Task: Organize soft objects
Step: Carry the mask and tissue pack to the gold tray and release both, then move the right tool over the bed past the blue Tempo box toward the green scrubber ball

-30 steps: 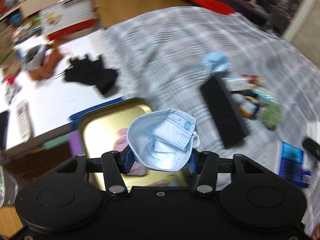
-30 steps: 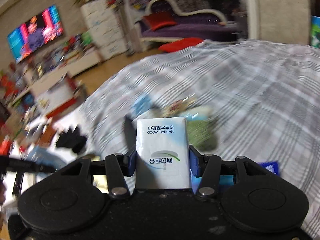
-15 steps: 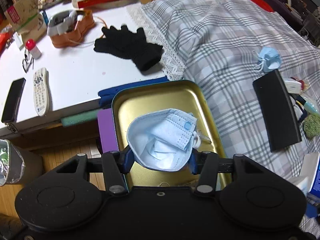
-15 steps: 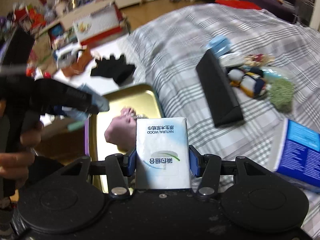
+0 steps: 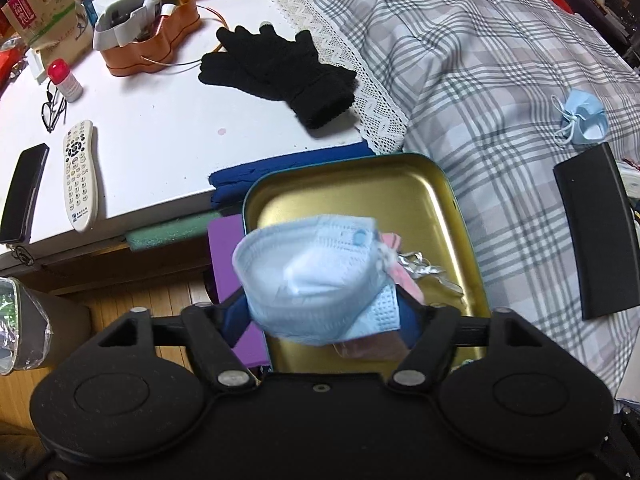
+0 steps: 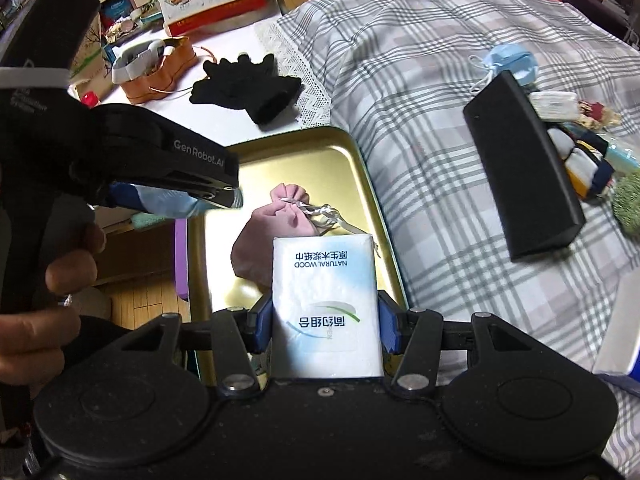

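Note:
My left gripper [image 5: 320, 312] has opened over the gold tin tray [image 5: 400, 172]; the light blue face mask [image 5: 316, 280] is blurred and slipping out between the spread fingers. In the right wrist view the left gripper [image 6: 224, 196] hovers over the tray's [image 6: 304, 148] left side. My right gripper [image 6: 326, 320] is shut on a white tissue pack [image 6: 326, 304] above the tray's near end. A pink drawstring pouch [image 6: 272, 232] lies in the tray. A second blue mask [image 5: 582, 118] and black gloves [image 5: 280, 68] lie outside the tray.
A black case [image 6: 520, 164] lies on the plaid bedspread [image 6: 420, 60] beside small toys [image 6: 580, 148] and a green scrubby [image 6: 630, 208]. The white table [image 5: 152, 128] holds a remote [image 5: 80, 176], a phone [image 5: 24, 192], glasses, a bottle and an orange tin [image 5: 148, 40].
The left jaws opened and the mask has begun dropping toward the tray. The right gripper moved in over the tray with the tissue pack.

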`<state>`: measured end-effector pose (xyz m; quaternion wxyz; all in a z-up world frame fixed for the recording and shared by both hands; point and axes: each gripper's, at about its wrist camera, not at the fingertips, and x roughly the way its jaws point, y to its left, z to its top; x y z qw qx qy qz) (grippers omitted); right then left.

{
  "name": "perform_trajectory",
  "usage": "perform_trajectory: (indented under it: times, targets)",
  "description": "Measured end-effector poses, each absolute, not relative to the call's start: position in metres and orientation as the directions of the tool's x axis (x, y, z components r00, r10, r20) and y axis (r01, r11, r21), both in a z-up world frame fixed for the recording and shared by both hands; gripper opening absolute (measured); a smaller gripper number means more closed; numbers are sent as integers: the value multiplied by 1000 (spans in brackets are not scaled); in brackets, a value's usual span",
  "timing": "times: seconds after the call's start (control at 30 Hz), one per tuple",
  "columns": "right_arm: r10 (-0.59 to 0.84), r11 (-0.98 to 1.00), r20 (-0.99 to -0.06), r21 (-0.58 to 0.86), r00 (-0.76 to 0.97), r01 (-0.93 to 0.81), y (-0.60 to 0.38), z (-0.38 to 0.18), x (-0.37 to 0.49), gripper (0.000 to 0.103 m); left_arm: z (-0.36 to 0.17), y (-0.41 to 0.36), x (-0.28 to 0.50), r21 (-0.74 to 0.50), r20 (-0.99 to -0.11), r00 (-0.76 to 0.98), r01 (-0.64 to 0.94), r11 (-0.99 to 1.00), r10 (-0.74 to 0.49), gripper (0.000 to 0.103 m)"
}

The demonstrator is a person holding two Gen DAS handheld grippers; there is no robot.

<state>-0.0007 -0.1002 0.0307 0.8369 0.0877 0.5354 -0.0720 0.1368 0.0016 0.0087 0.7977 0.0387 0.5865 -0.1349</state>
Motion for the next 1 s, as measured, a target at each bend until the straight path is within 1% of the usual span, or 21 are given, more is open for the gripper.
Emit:
perform_trajectory:
  times: [0.03, 0.1, 0.13, 0.17, 0.4, 0.57, 0.67, 1.0]
  targets:
    - [-25, 975, -909, 70, 415, 211, -99, 29, 2, 51, 8, 2, 138, -95, -947, 274, 260, 961, -168, 69]
    - [-24, 975, -908, 71, 419, 210, -98, 28, 5, 63, 6, 3, 140, -104, -949, 263, 258, 960, -173, 71]
    - [-23, 975, -906, 73, 423, 210, -98, 27, 8, 68, 5, 3, 141, -111, -949, 258, 257, 960, -179, 75]
    - [-25, 975, -903, 73, 429, 209, -98, 27, 9, 68, 5, 3, 141, -114, -949, 257, 254, 960, -181, 78]
    - [-29, 979, -904, 60, 426, 195, -98, 28, 7, 68, 5, 0, 138, -105, -953, 249, 258, 960, -171, 78]
    - [-29, 973, -906, 71, 422, 219, -107, 30, 0, 68, 7, -3, 131, -103, -956, 239, 268, 958, -169, 79]
    - [-31, 969, -903, 77, 428, 233, -112, 33, -6, 68, 10, -6, 126, -98, -957, 236, 276, 956, -166, 83]
    - [-55, 960, -885, 80, 462, 267, -124, 49, -32, 69, 24, -15, 102, -94, -955, 242, 308, 947, -173, 83]
